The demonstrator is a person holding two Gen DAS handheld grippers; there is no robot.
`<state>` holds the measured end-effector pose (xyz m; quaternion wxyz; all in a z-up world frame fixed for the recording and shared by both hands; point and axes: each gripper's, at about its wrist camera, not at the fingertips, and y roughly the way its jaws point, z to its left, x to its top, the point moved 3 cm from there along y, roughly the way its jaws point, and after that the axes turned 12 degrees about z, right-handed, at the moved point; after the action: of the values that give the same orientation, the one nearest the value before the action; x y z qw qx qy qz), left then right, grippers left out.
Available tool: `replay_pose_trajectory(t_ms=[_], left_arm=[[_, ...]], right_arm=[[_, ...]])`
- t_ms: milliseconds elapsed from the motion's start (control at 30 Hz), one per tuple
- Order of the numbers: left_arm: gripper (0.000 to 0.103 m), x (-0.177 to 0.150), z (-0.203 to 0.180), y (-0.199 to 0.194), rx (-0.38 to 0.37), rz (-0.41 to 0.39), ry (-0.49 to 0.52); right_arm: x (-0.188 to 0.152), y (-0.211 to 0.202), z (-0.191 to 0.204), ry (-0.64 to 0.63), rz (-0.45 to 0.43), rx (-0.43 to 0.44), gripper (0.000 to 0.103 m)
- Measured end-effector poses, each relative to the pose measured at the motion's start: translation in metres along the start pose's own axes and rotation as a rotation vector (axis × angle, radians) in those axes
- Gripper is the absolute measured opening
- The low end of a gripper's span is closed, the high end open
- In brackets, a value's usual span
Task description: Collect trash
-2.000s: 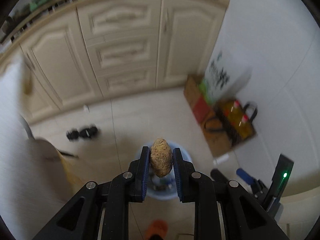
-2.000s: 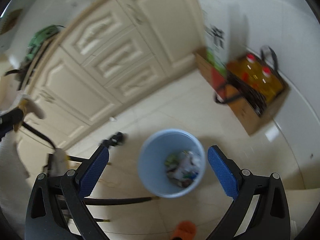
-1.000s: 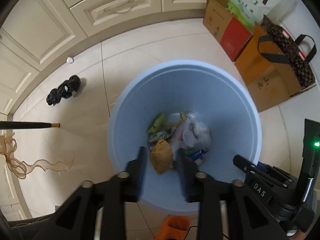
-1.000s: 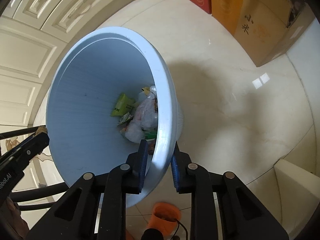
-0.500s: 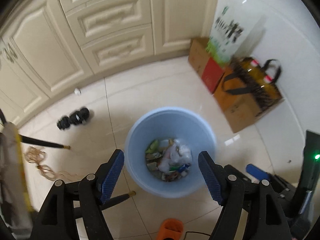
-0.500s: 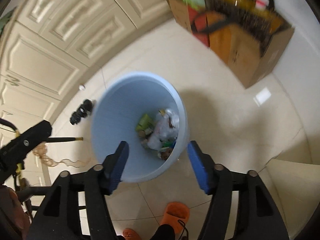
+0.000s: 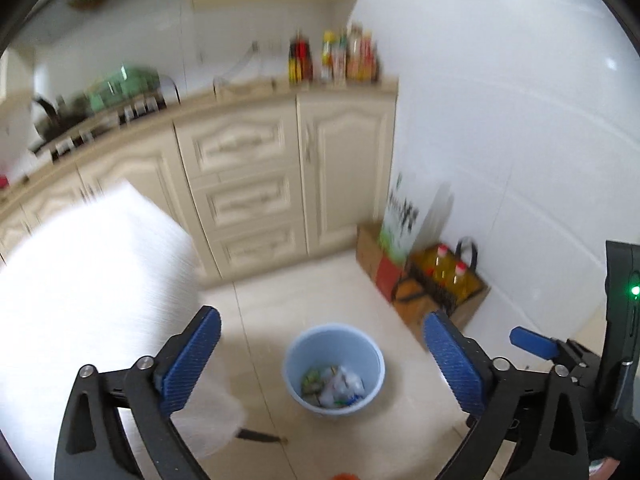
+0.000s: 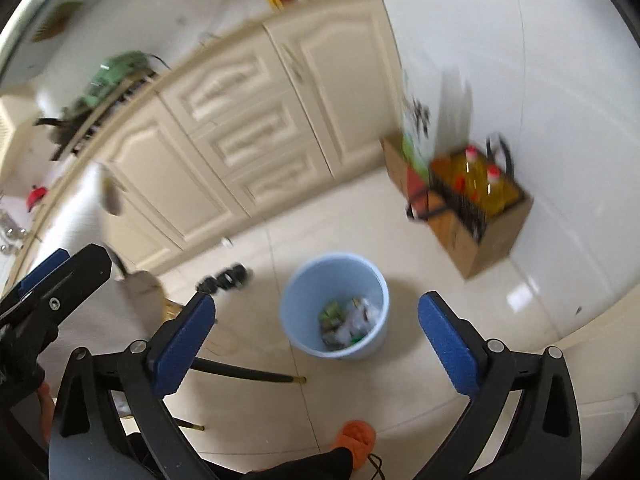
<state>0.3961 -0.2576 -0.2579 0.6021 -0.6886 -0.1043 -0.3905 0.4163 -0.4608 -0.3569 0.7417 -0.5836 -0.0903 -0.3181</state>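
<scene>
A light blue trash bin (image 7: 334,364) stands on the tiled floor, holding mixed wrappers and crumpled trash (image 7: 332,386). It also shows in the right wrist view (image 8: 335,306) with the trash (image 8: 348,320) at its bottom. My left gripper (image 7: 320,360) is open and empty, held high above the bin. My right gripper (image 8: 316,340) is open and empty, also well above the bin. The left gripper's arm shows at the left edge of the right wrist view (image 8: 52,292).
A white table (image 7: 80,300) is at the left. Cream cabinets (image 7: 260,184) run along the back, with bottles (image 7: 332,60) on the counter. Cardboard boxes with oil bottles (image 7: 440,280) stand by the right wall. A black rod (image 8: 244,374) and an orange slipper (image 8: 358,438) lie on the floor.
Both grippers rose away from the bin and tilted up, so counter and wall now show. The brown lump dropped from the left gripper into the bin; the right released the bin's rim.
</scene>
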Motion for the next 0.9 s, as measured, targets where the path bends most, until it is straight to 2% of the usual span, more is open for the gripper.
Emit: replay_pose_trajectory(t_ms=[167,400,667,800,900], left_arm=[[0.102,-0.041,0.025,-0.113,0.083,-0.144,0.0],[0.102,-0.107,0.073,-0.244,0.143,-0.243,-0.104],[0.102,-0.19,0.081,-0.372,0.151,-0.323,-0.161],[0.102,-0.227,0.081,-0.425,0.22,-0.383,-0.17],[0.102,-0.25,0.07,-0.433,0.242,-0.398,-0.189]], right_arm=[[-0.01,-0.078,0.046,-0.074,-0.12,0.036,0.103],[-0.029,-0.168,0.112,-0.183,-0.257,0.11,0.103],[-0.06,-0.25,0.182,-0.331,-0.38,0.157,0.103],[-0.072,-0.275,0.205,-0.383,-0.421,0.161,0.103],[-0.081,-0.288,0.213,-0.405,-0.447,0.16,0.103]])
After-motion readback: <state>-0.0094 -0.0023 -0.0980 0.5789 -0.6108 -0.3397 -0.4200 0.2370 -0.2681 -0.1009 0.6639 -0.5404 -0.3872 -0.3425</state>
